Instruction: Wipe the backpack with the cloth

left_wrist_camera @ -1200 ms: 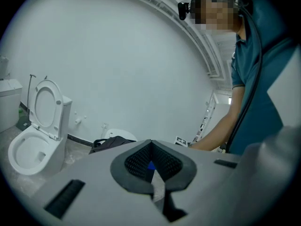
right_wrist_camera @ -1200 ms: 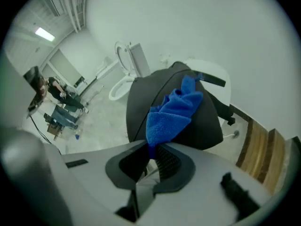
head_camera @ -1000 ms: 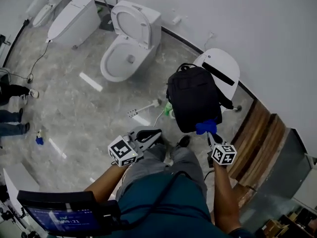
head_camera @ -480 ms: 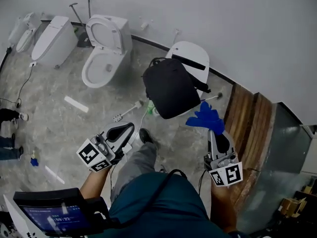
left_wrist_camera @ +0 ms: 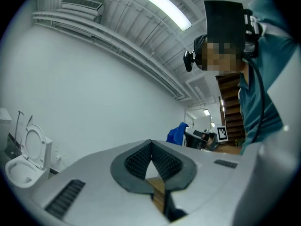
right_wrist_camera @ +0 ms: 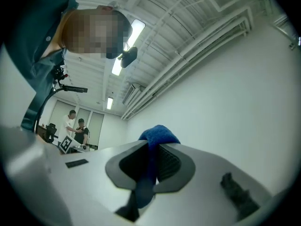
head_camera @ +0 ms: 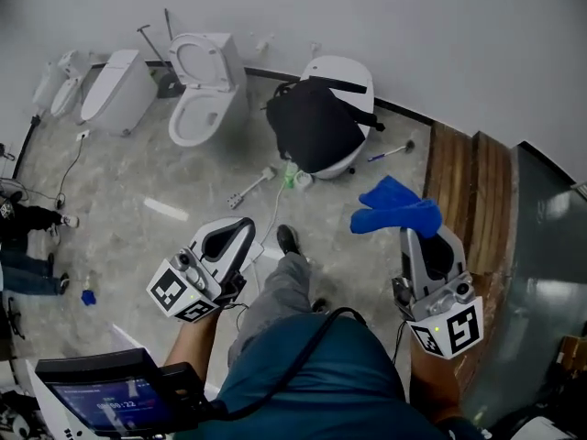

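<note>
Between the fingers [right_wrist_camera: 168,162] of the right gripper [head_camera: 424,238] one blue cloth [head_camera: 394,207] is pinched. The left gripper [head_camera: 229,238] has its fingers pressed together on nothing. The one black backpack [head_camera: 316,126] lies far off on a white toilet [head_camera: 347,70]. The cloth touched the backpack a second ago and is now well apart from it.

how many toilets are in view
3 for sure: a closed-lid toilet at left, an open-lid toilet beside it, and a third toilet under the black backpack. A white fixture at the far left may be a fourth.
</note>
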Available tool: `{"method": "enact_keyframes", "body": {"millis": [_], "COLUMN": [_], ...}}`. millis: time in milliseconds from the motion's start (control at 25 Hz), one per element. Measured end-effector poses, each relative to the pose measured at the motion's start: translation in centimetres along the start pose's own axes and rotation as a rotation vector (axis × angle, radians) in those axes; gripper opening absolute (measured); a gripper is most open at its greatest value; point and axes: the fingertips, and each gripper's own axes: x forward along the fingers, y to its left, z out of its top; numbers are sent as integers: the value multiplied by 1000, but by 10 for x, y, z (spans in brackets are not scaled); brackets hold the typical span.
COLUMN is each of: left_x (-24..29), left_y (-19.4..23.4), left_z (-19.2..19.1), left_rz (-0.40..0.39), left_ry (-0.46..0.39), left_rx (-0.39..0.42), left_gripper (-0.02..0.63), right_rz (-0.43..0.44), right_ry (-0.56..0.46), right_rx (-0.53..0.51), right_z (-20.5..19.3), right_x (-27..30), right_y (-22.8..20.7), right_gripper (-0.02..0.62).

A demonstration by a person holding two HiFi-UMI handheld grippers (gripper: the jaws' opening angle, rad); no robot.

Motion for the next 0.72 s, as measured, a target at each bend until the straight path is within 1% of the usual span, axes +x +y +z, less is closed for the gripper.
{"method": "enact_keyframes", "body": {"millis": [160,280,520,720], "left_x": [-14,-41,-92,-137], "left_y": [-47,-68,-82,-82], "left_z": [20,35,45,41], "left_rz": [-25,-33,-32,-68], "left_ry": [-6,-10,-12,-12], "left_rx": [25,39,27,-1], "left_gripper": [6,6,6,6], "right_rz": [-13,-10,-26,-69], "right_ry": [8,11,24,67], "right_rx": [30,30,60,49], "right_z": [28,42,52,44], "right_x": [-44,-63,-80,-81], "right_y": [24,54,109,158], "right_gripper": [29,29,29,29]}}
